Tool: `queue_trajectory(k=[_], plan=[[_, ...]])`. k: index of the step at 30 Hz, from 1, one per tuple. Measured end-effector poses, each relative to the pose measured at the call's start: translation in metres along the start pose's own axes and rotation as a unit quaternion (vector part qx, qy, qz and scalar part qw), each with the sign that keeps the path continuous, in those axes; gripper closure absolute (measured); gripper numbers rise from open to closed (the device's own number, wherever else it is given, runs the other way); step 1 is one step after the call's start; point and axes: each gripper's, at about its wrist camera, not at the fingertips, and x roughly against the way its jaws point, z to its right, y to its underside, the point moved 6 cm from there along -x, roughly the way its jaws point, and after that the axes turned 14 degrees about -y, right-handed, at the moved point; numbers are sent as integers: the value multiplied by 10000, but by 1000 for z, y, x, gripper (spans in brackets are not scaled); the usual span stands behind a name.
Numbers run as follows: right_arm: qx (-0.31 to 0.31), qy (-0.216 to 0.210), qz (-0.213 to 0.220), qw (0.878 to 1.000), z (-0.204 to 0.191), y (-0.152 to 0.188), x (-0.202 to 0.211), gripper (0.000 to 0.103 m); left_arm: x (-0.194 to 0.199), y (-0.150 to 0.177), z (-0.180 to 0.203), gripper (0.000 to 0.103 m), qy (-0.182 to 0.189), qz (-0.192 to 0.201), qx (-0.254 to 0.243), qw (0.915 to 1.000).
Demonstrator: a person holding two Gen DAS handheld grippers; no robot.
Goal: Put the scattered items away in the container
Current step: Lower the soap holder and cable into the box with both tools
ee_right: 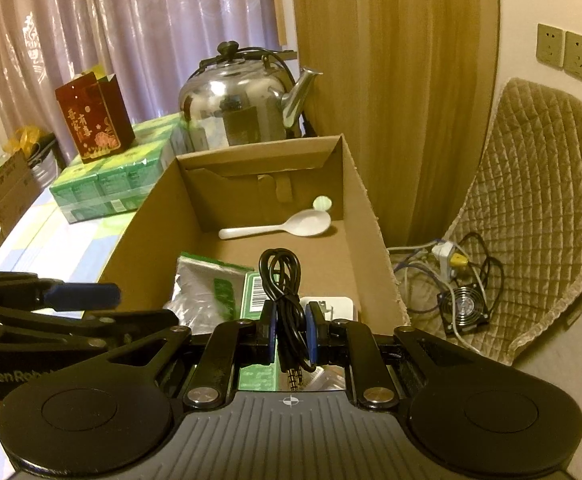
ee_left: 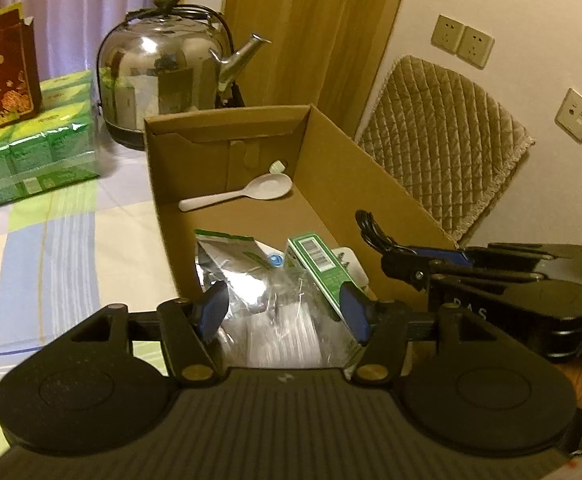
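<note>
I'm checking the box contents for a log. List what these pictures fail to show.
- Left wrist view: the clear plastic item between the open left tongs is blurred, so what it is stays unknown.
- Right wrist view: the white object in the cardboard box is mostly hidden behind the right tongs and the black cable they grip.
- Both views: print on the green carton is too small to read.

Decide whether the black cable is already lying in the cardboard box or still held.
Still held. The right tongs are shut on the coiled black cable, which hangs above the cardboard box, not resting on its floor.
</note>
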Motion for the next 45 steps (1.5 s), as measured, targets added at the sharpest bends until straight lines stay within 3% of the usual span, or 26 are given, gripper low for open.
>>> queue_trajectory(k=[17, 42, 44, 45], plan=[[21, -54, 40, 10000, -10, -2, 2, 91, 25, -1, -5, 41, -141, 263, -138, 9995], [-40, -297, 230, 9993, -19, -10, 0, 91, 30, 5, -18, 38, -202, 262, -29, 9994], [-90, -314, 317, 9990, -17, -11, 1, 83, 30, 6, -19, 38, -215, 258, -21, 9994], [-111, -291, 345, 9989, -16, -12, 2, 66, 30, 7, -19, 38, -216, 257, -20, 9994]])
